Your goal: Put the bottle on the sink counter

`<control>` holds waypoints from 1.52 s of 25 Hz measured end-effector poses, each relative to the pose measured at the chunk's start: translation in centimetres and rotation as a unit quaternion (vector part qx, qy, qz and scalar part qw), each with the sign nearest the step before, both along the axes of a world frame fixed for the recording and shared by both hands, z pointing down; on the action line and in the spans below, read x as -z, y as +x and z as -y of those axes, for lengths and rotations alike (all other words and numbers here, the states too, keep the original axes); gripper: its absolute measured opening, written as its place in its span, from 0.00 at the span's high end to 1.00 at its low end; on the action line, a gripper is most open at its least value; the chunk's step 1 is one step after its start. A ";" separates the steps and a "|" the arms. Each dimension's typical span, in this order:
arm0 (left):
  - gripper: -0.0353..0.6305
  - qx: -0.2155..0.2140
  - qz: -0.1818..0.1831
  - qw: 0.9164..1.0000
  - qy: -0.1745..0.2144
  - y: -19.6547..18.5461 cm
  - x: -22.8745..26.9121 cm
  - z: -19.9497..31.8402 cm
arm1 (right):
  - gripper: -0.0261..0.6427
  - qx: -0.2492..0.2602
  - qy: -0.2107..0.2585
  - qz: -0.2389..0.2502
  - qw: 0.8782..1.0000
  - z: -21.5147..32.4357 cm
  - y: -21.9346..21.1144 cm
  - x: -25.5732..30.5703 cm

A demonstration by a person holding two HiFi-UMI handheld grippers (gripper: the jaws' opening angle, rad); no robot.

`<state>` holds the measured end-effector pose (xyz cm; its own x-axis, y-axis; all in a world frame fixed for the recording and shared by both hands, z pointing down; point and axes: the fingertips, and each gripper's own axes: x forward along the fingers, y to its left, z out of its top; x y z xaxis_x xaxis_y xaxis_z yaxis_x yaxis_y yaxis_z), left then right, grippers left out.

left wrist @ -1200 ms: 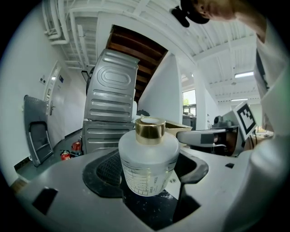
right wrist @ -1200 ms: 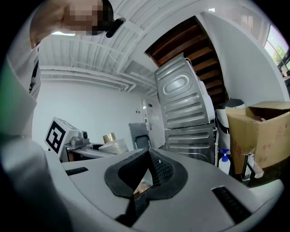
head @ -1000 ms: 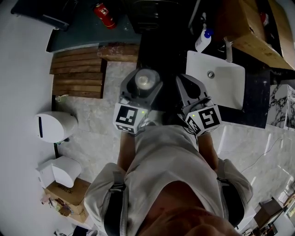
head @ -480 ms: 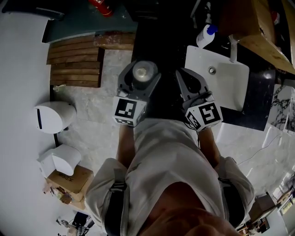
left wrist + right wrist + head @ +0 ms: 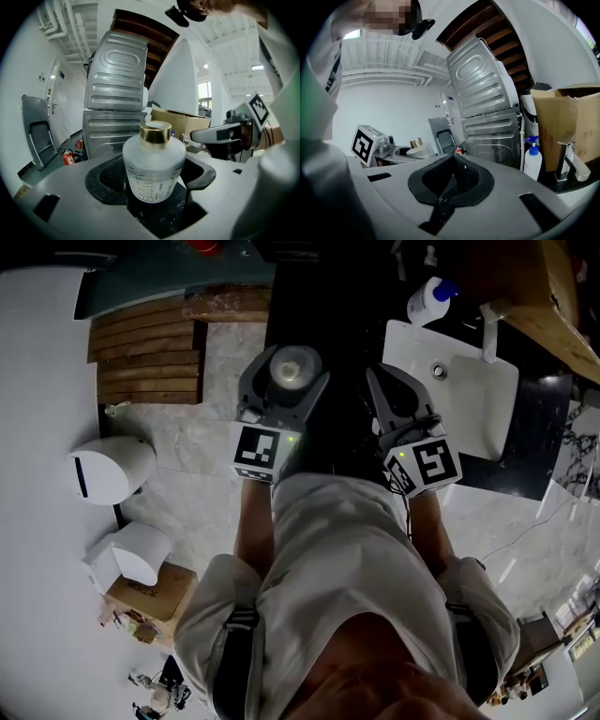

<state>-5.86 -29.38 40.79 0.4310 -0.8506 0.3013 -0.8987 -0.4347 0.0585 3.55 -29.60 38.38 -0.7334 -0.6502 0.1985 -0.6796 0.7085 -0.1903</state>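
A frosted white bottle (image 5: 153, 169) with a gold cap sits between the jaws of my left gripper (image 5: 154, 187), which is shut on it. From the head view the bottle (image 5: 294, 367) shows top-down in the left gripper (image 5: 281, 390), held over the floor to the left of the dark sink counter (image 5: 534, 442). My right gripper (image 5: 401, 404) is beside it, closer to the white basin (image 5: 469, 423). In the right gripper view the jaws (image 5: 453, 180) meet with nothing between them, and the bottle (image 5: 419, 149) shows at the left.
A white spray bottle with a blue top (image 5: 429, 302) stands at the basin's far corner, near the tap (image 5: 491, 329). A cardboard box (image 5: 567, 124) is behind the tap. A metal cabinet (image 5: 115, 112) stands ahead. Wooden slats (image 5: 145, 362) and white bins (image 5: 111, 470) lie to the left.
The view has shifted: the sink and both grippers sit slightly higher and further right in the frame. Both grippers keep their hold and spacing.
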 end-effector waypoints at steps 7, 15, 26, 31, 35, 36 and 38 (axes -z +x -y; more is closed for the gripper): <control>0.46 -0.031 0.007 0.999 -0.010 -0.7 -2.0 2.4 | 0.97 -0.029 -0.009 -0.015 0.999 2.2 -0.7 -1.7; 0.46 -0.063 0.007 0.998 -0.022 -0.9 -4.5 4.7 | 0.97 -0.056 -0.025 -0.025 0.998 4.3 -1.9 -3.6; 0.46 -0.077 0.015 0.996 -0.032 -1.3 -8.0 8.0 | 0.97 -0.066 -0.045 -0.048 0.996 7.1 -2.7 -6.9; 0.46 -0.076 0.019 0.996 -0.033 -1.6 -9.2 9.2 | 0.97 -0.064 -0.053 -0.053 0.995 8.0 -3.3 -8.3; 0.46 -0.076 0.022 0.996 -0.035 -1.8 -9.9 10.0 | 0.97 -0.064 -0.058 -0.057 0.995 8.6 -3.6 -9.1; 0.46 -0.075 0.022 0.996 -0.036 -1.8 -10.1 10.2 | 0.97 -0.063 -0.059 -0.058 0.995 8.7 -3.6 -9.3; 0.46 -0.073 0.023 0.996 -0.037 -1.9 -10.5 10.6 | 0.97 -0.063 -0.063 -0.059 0.994 9.0 -3.7 -9.8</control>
<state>-7.74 -39.95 51.33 0.5323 -0.7546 0.3837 -0.8289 -0.5567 0.0551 -0.16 -38.56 48.20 -0.6141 -0.7006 0.3634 -0.7847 0.5912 -0.1865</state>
